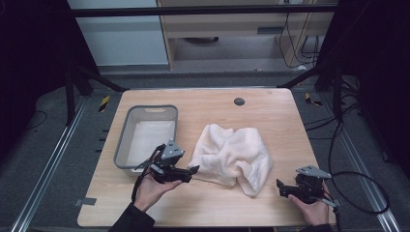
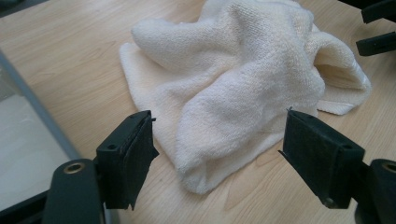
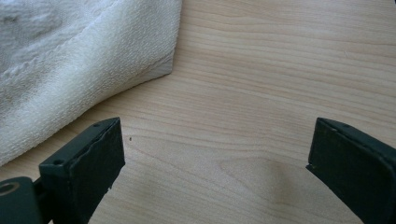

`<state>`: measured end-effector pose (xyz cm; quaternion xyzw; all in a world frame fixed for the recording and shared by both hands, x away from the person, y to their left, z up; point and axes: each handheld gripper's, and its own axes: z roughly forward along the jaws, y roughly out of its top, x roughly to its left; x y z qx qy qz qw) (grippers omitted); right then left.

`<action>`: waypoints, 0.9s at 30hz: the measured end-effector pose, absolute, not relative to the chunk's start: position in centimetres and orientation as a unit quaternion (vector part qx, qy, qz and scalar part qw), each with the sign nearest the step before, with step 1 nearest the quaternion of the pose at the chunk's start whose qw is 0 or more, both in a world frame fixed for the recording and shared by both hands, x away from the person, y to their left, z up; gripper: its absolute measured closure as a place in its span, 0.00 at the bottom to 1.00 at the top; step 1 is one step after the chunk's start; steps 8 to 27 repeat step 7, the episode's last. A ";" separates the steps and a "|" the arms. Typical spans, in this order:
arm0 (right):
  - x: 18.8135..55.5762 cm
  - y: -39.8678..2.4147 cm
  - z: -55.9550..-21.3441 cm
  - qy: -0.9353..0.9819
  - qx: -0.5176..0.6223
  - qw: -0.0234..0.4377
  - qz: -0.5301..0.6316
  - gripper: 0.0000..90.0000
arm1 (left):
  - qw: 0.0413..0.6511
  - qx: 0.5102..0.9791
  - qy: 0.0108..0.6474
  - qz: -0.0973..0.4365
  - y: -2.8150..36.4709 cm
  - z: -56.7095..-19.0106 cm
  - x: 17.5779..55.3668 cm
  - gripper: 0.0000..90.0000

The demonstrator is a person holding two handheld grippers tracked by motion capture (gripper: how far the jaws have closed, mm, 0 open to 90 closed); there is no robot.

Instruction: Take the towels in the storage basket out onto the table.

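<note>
Flanking the crumpled towel [image 1: 233, 152], left gripper [image 1: 193, 170] and right gripper [image 1: 279, 186] hover wide-open, empty; likely next: pinching its edges.

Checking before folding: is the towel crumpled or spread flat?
Crumpled: the towel lies bunched in loose folds on the table.

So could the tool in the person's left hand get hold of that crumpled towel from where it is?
Probably yes. The left tool is open, right at the near left edge of the towel, and the bare table leaves nothing in the way. The grey bin sits off to its other side.
</note>
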<state>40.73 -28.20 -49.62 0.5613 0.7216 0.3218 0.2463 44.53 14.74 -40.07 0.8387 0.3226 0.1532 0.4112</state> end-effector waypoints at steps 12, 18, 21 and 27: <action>40.6 -28.3 -49.6 0.720 0.563 0.246 0.322 0.04 | 0.419 0.830 0.330 0.164 16.6 -39.8 43.8 0.27; 40.6 -28.3 -49.6 0.720 0.563 0.246 0.322 0.04 | 0.419 0.830 0.330 0.164 16.6 -39.8 43.8 0.27; 40.6 -28.3 -49.6 0.720 0.563 0.246 0.322 0.04 | 0.419 0.830 0.330 0.164 16.6 -39.8 43.8 0.27; 40.6 -28.3 -49.6 0.720 0.563 0.246 0.322 0.04 | 0.419 0.830 0.330 0.164 16.6 -39.8 43.8 0.27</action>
